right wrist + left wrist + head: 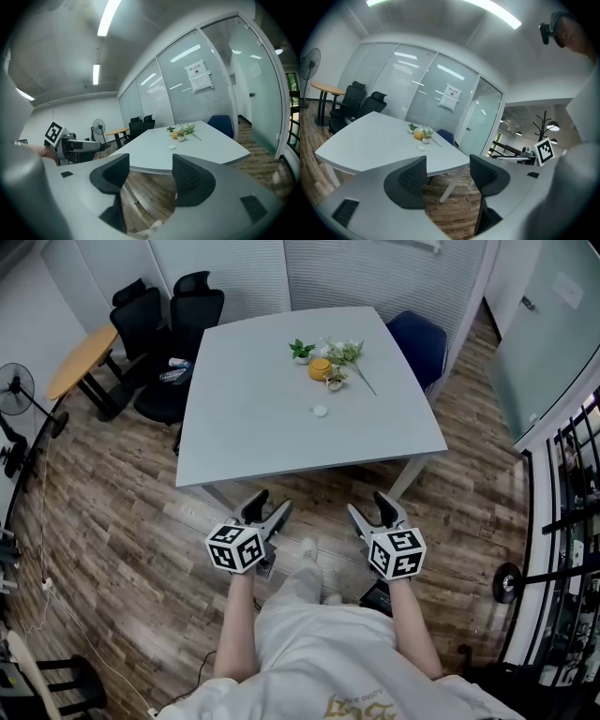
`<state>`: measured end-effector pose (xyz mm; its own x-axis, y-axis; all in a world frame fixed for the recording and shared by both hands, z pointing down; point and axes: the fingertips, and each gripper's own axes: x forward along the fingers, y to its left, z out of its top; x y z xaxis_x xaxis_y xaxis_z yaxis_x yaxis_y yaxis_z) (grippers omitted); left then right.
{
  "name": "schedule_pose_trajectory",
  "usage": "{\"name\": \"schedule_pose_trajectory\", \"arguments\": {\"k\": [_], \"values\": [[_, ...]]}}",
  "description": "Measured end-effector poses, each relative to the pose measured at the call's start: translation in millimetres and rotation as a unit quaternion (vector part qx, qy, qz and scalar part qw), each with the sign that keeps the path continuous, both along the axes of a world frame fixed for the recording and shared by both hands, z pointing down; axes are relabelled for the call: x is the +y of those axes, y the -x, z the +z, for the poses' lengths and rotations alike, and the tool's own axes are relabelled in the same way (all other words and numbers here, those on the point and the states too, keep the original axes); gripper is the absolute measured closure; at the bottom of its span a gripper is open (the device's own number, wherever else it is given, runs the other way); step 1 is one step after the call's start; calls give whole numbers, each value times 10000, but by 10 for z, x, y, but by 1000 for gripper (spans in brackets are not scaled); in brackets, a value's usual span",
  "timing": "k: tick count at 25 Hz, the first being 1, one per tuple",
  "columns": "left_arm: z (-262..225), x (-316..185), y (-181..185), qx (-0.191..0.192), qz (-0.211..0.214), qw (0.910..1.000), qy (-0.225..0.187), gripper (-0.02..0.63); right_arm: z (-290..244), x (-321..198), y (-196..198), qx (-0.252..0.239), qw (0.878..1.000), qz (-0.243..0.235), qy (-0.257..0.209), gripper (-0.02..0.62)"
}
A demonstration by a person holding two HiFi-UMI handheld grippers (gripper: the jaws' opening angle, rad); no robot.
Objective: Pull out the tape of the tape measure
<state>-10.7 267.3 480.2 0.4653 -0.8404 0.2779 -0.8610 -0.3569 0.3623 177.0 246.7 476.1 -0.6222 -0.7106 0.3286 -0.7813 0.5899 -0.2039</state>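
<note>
Glass walls and a wooden floor are seen around the grey table (253, 437); a yellow thing (320, 368), probably the tape measure, lies near its far edge beside small plants (302, 350). The left gripper (270, 505) and the right gripper (367, 505) are held short of the near edge, jaws wide and empty. The table must be reached first, then the case should be pinned by one gripper and the tape tip taken by the other.

Ceiling strip lights (108, 16) give my views bright, even light, and their reflections streak the glass wall (197, 89). The table (262, 427) casts soft shadow under its near edge. Both gripper views bulge fisheye-fashion toward black corners, my close jaws slightly soft.
</note>
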Motion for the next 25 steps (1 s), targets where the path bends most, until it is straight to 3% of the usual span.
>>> {"name": "schedule_pose_trajectory", "arguments": {"k": [8,25], "values": [[154,-598,248,58,-46,9999,147,334,160,-600,236,88,9999,-71,131,305],[484,-3047,684,284,732,9946,682,334,482,-2769,865,582,9960,258,629,305]]}}
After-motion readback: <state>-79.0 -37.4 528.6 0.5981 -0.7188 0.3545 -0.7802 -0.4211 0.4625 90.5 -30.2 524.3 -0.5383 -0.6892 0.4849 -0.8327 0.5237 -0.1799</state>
